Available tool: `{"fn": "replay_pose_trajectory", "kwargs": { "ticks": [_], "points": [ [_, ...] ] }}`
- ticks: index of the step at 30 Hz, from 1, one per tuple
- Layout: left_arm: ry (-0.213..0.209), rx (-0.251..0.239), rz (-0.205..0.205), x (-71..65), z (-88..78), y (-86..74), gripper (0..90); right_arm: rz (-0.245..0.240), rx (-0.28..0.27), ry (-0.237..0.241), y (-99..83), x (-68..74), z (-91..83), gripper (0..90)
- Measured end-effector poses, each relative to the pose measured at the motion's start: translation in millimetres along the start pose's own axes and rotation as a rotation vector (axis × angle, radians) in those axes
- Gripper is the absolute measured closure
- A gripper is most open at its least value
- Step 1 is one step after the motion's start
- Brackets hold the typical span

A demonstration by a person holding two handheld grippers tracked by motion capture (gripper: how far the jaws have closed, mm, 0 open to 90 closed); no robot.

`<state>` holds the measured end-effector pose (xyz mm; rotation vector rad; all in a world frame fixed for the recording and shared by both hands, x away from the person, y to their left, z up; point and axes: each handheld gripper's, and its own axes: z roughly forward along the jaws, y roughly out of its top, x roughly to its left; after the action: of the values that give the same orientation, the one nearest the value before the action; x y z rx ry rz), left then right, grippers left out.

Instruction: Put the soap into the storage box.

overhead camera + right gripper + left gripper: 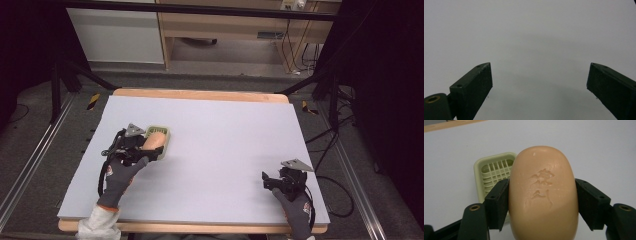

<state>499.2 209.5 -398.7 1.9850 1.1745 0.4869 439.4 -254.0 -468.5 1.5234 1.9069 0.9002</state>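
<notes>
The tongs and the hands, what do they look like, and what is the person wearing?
The left tongs and right tongs are black, each with two flat block-shaped jaws fixed by small screws and a brass-coloured ring at the joint. A grey three-cornered plate sits on top of each, and a black cable trails off. The left hand and right hand wear dark grey gloves with orange marks; a white sleeve follows the left glove.

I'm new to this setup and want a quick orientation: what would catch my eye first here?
The peach soap bar with a stamped mark, clamped between the left gripper's jaws. Just behind it a pale green soap dish with a slatted grid sits on the left part of the white table. The right gripper rests at the near right edge, jaws wide open over bare table.
</notes>
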Motion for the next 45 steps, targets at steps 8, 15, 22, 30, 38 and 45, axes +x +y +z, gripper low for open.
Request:
{"fn": "replay_pose_trajectory", "kwargs": {
  "ticks": [8, 15, 22, 30, 38, 45],
  "points": [
    [0.021, 0.014, -0.002, 4.6, 8.6, 3.3, 31.6, -0.010, -0.001, -0.001, 0.0, -0.1, 1.1, 6.6],
    [0.030, 0.016, 0.001, 9.1, 12.7, 10.0, 31.6, -0.009, 0.007, -0.003, 0.3, 1.5, 2.8, 6.6],
    [0.045, 0.018, -0.002, 13.1, 19.0, 16.4, 31.6, -0.005, 0.007, -0.005, 0.2, 0.4, 2.7, 6.5],
    [0.056, 0.013, -0.024, 21.2, 28.1, 21.7, 31.6, -0.010, 0.007, -0.008, 0.1, 0.0, 3.5, 6.5],
    [0.063, 0.014, -0.040, 27.3, 34.0, 22.1, 31.6, -0.009, 0.013, -0.003, 0.4, 2.3, 4.4, 6.5],
    [0.073, 0.034, -0.024, 25.7, 41.7, 20.3, 31.6, -0.009, 0.012, -0.003, 0.5, 2.2, 4.2, 6.5]
  ]
}}
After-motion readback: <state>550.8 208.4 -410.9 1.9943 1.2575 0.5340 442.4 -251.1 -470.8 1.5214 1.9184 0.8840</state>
